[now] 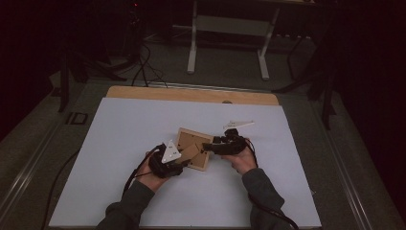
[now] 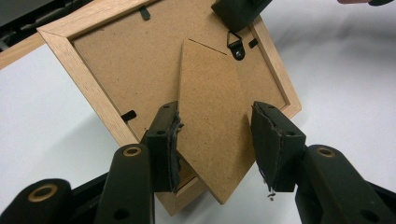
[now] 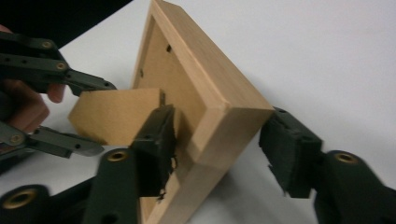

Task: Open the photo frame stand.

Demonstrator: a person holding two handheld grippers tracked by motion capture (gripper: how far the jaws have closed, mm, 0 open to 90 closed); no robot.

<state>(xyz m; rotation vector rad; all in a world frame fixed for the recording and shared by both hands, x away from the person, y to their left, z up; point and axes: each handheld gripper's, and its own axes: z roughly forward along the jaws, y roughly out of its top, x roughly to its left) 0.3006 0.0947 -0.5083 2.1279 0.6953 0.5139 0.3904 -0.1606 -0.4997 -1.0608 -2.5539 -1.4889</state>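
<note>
Wooden picture frame [image 1: 193, 148] lying face down near the middle of the white table sheet [image 1: 119, 143], backing board up, turned corner-on to the person; small hanging hook [image 2: 236, 45] and turn clips [image 2: 128, 115] on the back in plain sight.

Left gripper [image 2: 215, 133] reaching over the frame's near corner, jaws parted either side of the fibreboard easel stand [image 2: 212, 130]; left pad just touching the stand's edge, right pad a little apart from it; not clamped, so open around the stand rather than gripping it; placed so, probably, to pinch the stand and swing it out from the back.

Right gripper [image 3: 219, 144] set at the frame's far corner, jaws spread to both sides of the wooden rim; inner pad against the recessed back, outer pad standing off from the outside face with a gap showing; open as well, seemingly positioned to steady the frame against sliding while the stand is worked.

Surface: smooth white sheet over a table with a wooden strip [image 1: 191, 94] bare along the far edge; small pale piece [image 1: 238, 124] lying beyond the right gripper, too small to identify.

Room dim; grey floor, pale legs of another table [image 1: 229, 43] behind, dark cables [image 1: 146, 67] trailing across the floor.
</note>
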